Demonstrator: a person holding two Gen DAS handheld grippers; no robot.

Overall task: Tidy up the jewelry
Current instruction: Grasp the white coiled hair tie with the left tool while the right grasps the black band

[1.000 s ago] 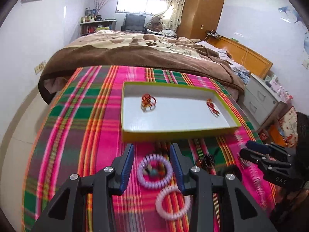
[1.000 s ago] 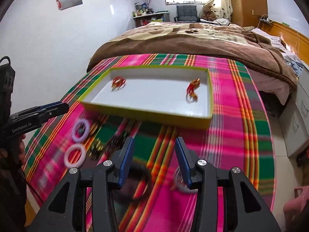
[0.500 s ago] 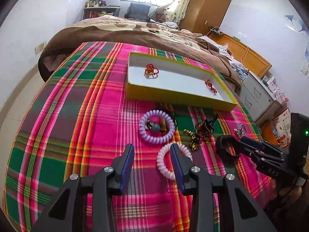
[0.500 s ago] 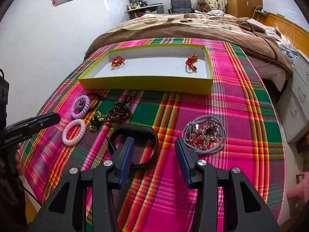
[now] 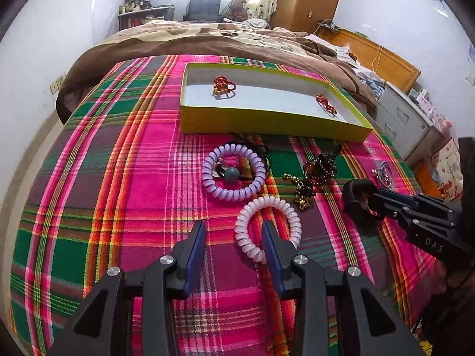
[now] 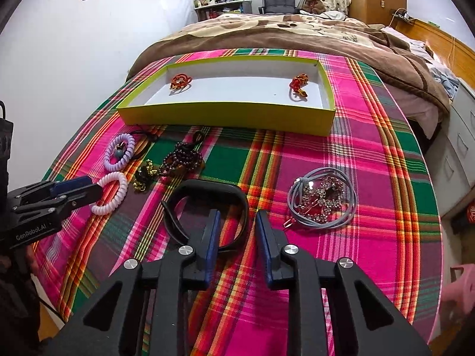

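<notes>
A: Right gripper is coming over the black band, jaws closing, the band's near-right side sitting between them, pads not yet pressing as far as I can tell.

B: And the band is lying flat on the plaid cloth, short of the tray. How is it looking to handle?

A: Light, rubbery, probably springy. A pinch across that near strap should be holding, though it may be flexing and swinging.

B: Left gripper?

A: Jaws standing wide, holding nothing, straddling the near-left edge of the white coil. That one's soft and stretchy, so gripping across one side of the ring seems safest.
</notes>
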